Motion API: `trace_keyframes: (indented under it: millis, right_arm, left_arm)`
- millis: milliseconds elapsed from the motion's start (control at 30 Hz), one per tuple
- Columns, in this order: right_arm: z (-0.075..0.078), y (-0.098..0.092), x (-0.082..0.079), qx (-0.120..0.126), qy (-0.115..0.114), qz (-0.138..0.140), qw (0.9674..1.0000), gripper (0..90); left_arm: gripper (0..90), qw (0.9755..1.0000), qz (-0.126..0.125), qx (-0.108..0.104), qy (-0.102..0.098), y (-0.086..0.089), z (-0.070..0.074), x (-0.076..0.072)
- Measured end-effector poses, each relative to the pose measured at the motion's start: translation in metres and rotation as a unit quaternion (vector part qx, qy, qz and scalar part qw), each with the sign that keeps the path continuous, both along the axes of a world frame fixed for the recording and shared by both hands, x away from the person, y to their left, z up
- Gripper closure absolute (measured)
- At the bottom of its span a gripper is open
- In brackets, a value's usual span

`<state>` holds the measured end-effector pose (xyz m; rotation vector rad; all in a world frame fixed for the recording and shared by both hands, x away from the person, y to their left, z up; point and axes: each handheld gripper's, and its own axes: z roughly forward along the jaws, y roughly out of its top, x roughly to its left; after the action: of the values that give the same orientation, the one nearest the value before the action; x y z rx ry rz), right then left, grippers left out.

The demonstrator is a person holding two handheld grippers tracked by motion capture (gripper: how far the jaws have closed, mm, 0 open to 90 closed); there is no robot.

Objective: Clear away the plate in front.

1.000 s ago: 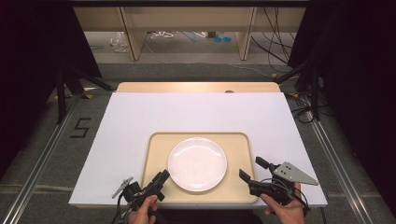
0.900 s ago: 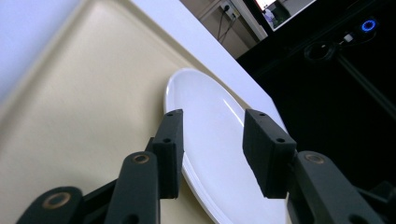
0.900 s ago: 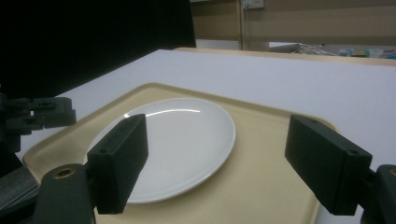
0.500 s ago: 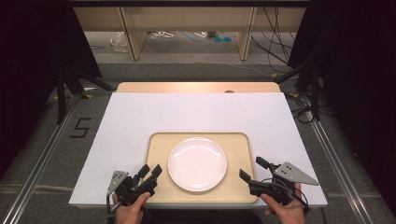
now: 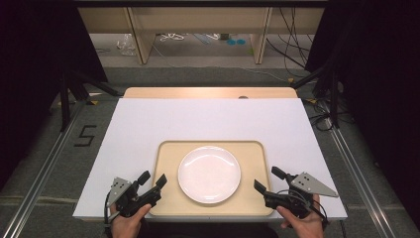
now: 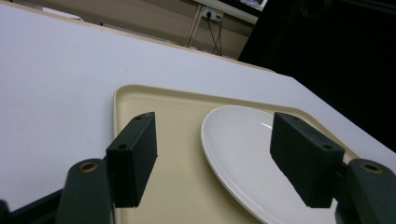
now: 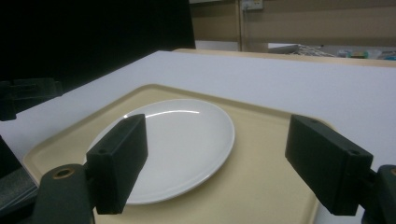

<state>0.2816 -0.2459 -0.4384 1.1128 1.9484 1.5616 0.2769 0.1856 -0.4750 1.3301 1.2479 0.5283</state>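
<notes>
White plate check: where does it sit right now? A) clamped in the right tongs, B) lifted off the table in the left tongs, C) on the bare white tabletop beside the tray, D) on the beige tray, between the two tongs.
D: the white plate lies flat inside the beige tray, with the left tongs and right tongs open at either side, gripping nothing.

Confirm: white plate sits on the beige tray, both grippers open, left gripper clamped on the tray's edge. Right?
Not quite. The left gripper is open with nothing between its jaws, as the left gripper view shows. The rest holds: the white plate sits on the beige tray, and the right gripper is open too.
</notes>
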Motion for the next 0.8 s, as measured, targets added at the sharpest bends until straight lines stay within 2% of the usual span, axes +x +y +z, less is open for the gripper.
trace_keyframes:
  millis: [167,233,333,467,633,800]
  right_arm:
    - [0.0,0.0,0.0,0.001,-0.001,0.001,1.0,22.0]
    - [0.0,0.0,0.0,0.001,-0.001,0.002,1.0,22.0]
    - [0.0,0.0,0.0,0.0,0.0,0.0,1.0,21.9]
    - [0.0,0.0,0.0,0.001,0.001,0.0,1.0,21.3]
    - [0.0,0.001,0.0,0.001,-0.001,0.0,1.0,19.6]
    - [0.0,0.0,0.0,-0.002,-0.004,-0.003,1.0,17.4]
  left_arm:
    - [27.6,0.9998,-0.006,0.014,-0.009,0.004,0.003,0.0]
    - [26.9,0.9993,-0.014,0.03,-0.018,0.006,0.004,-0.001]
    - [25.6,0.9984,-0.013,0.046,-0.031,0.008,0.006,-0.002]
    - [17.9,0.9973,-0.008,0.052,-0.051,0.013,0.01,-0.004]
    - [15.6,0.9951,0.001,0.067,-0.073,0.02,0.014,-0.008]
    - [15.5,0.9917,-0.015,0.093,-0.087,0.026,0.02,-0.011]
